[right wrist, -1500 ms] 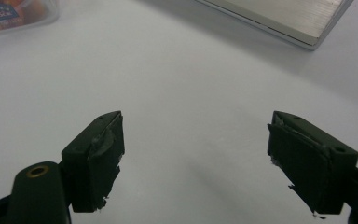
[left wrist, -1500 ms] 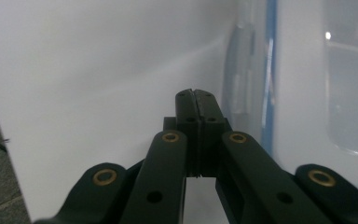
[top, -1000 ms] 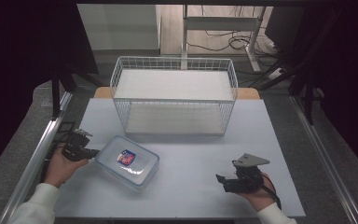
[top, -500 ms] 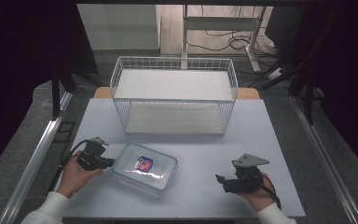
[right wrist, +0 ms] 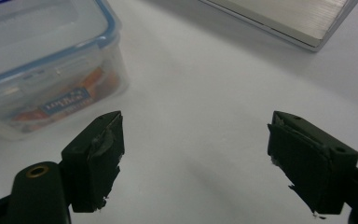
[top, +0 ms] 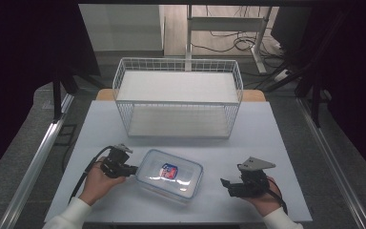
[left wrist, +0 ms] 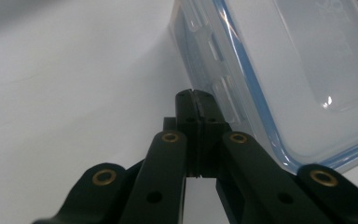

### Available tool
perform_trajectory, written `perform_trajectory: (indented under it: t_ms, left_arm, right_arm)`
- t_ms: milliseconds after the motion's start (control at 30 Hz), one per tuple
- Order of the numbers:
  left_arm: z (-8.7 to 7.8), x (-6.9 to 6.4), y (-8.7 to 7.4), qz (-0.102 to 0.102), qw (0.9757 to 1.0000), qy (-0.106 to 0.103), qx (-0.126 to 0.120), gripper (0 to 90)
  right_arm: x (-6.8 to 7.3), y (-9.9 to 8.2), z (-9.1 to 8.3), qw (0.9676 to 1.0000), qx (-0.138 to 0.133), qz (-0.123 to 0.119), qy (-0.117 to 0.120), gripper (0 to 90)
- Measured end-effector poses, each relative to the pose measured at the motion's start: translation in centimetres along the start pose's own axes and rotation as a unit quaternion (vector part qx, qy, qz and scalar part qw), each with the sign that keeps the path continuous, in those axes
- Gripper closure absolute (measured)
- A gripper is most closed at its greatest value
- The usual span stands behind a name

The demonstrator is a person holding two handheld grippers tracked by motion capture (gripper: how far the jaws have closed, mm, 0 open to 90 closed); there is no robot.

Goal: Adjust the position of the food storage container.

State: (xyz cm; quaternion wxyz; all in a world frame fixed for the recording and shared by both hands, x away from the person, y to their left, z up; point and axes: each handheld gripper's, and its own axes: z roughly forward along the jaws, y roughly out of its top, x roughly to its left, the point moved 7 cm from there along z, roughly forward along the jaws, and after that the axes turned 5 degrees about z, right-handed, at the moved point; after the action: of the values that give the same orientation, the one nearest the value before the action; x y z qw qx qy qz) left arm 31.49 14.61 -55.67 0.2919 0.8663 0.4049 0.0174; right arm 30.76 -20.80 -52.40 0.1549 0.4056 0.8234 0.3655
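White table [top: 276, 129], L gripper [top: 134, 170] jaws closed, seemingly against container [top: 170, 174], wrist level.

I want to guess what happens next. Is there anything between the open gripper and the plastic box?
No, just bare white table between the right gripper and the plastic box, seen in the high view.

The left gripper [top: 132, 169] has pushed the plastic container [top: 170, 174] rightward — nearer the right gripper [top: 228, 185].

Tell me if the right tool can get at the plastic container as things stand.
Probably yes: the right tool is open, facing the plastic container, with only bare table between them.
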Motion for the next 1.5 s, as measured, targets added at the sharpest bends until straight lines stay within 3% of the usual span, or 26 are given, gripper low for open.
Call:
perform_trajectory:
  t_ms: [233,267,300,333,467,500,533,567,600,633,700,767,800,833,933,967,1000,1033,1067,1100,1133,1200,1233,1267,1333,1500]
  left_arm:
    - [0.3,-0.4,0.3,0.005,1.0,-0.003,-0.006,89.7]
    - [-0.2,0.1,0.4,-0.002,0.9996,0.008,-0.025,89.7]
    - [-0.2,0.1,0.4,-0.002,0.9996,0.008,-0.025,89.6]
    - [-1.0,0.9,0.4,-0.016,0.9985,0.026,-0.044,89.5]
    - [-2.5,1.7,0.0,-0.041,0.996,0.016,-0.078,85.4]
    - [-2.8,1.8,-0.3,-0.043,0.9953,0.014,-0.086,76.4]
    - [-3.0,1.9,-0.5,-0.039,0.9949,0.016,-0.092,76.4]
    - [-3.2,2.0,-0.7,-0.037,0.9939,0.027,-0.1,66.3]
    - [-3.5,2.1,-1.0,-0.036,0.992,0.047,-0.112,47.7]
    - [-3.5,2.1,-1.0,-0.036,0.992,0.047,-0.112,40.7]
    - [-3.7,1.9,-1.4,-0.035,0.9909,0.053,-0.119,32.2]
    - [-3.9,1.5,-1.6,-0.033,0.9898,0.053,-0.128,30.4]
    - [-3.9,1.0,-1.8,-0.024,0.9895,0.057,-0.13,28.8]
    - [-3.9,1.0,-1.8,-0.024,0.9895,0.057,-0.13,28.6]
    - [-3.5,0.6,-2.0,-0.009,0.9901,0.063,-0.125,28.2]
    - [-3.3,0.5,-2.0,-0.007,0.9904,0.064,-0.122,28.0]
    - [-3.2,0.5,-2.0,-0.005,0.9904,0.066,-0.121,27.7]
    - [-3.1,0.5,-2.0,-0.005,0.9906,0.065,-0.12,27.7]
    - [-3.0,0.6,-2.1,-0.003,0.9911,0.065,-0.116,27.6]
    - [-3.0,0.6,-2.1,-0.005,0.9909,0.064,-0.118,27.6]
    - [-3.0,0.6,-2.1,-0.006,0.991,0.063,-0.118,27.8]
    - [-3.0,0.7,-2.2,-0.007,0.9909,0.063,-0.119,27.8]
    - [-3.0,0.7,-2.2,-0.007,0.9908,0.063,-0.12,27.8]
    - [-3.0,0.7,-2.2,-0.007,0.9907,0.064,-0.12,28.0]
    - [-2.9,0.7,-2.3,-0.007,0.9909,0.065,-0.117,28.3]
    - [-2.7,0.8,-2.4,-0.007,0.9915,0.066,-0.112,28.3]
  right_arm:
    - [0.0,0.0,0.0,1.0,-0.002,-0.001,0.0,19.2]
    - [0.1,0.1,-0.2,1.0,-0.006,-0.004,0.001,22.5]
    - [0.1,0.1,-0.2,1.0,-0.006,-0.004,0.001,22.5]
    - [0.4,0.3,-0.4,0.9999,-0.007,-0.002,0.011,24.4]
    - [1.3,0.7,-0.8,0.9994,-0.012,-0.009,0.032,32.4]
    - [1.9,1.0,-1.0,0.9988,-0.013,-0.018,0.043,34.5]
    - [1.9,1.0,-1.0,0.9988,-0.013,-0.018,0.043,34.5]
    - [2.2,1.1,-1.1,0.9987,-0.011,-0.021,0.046,35.6]
    - [2.6,1.1,-1.1,0.9983,-0.006,-0.026,0.052,38.8]
    - [2.6,1.1,-1.1,0.9983,-0.006,-0.026,0.052,38.8]
    - [3.2,1.2,-1.3,0.9976,-0.004,-0.03,0.063,43.8]
    - [3.8,1.5,-1.5,0.9961,-0.005,-0.035,0.081,51.8]
    - [4.9,1.8,-1.8,0.9931,-0.001,-0.039,0.111,61.9]
    - [4.9,1.8,-1.8,0.9931,-0.001,-0.039,0.111,61.9]
    - [6.9,2.1,-2.0,0.9867,0.009,-0.049,0.154,77.7]
    - [7.8,2.2,-2.0,0.9838,0.012,-0.053,0.171,81.3]
    - [9.5,2.2,-2.1,0.9773,0.019,-0.067,0.2,87.8]
    - [9.5,2.2,-2.1,0.9773,0.019,-0.067,0.2,87.8]
    - [11.3,2.1,-1.9,0.9705,0.029,-0.087,0.223,89.0]
    - [11.3,2.1,-1.9,0.9705,0.029,-0.087,0.223,89.0]
    - [13.1,1.6,-1.4,0.9646,0.051,-0.11,0.235,89.2]
    - [13.8,1.3,-1.0,0.9622,0.062,-0.122,0.236,89.2]
    - [14.5,0.9,-0.6,0.9599,0.076,-0.13,0.237,89.2]
    - [15.5,0.2,0.6,0.9552,0.099,-0.147,0.238,89.2]
    - [15.9,-0.4,1.6,0.9534,0.116,-0.162,0.227,89.2]
    - [15.7,-1.0,3.1,0.9548,0.131,-0.176,0.201,89.2]
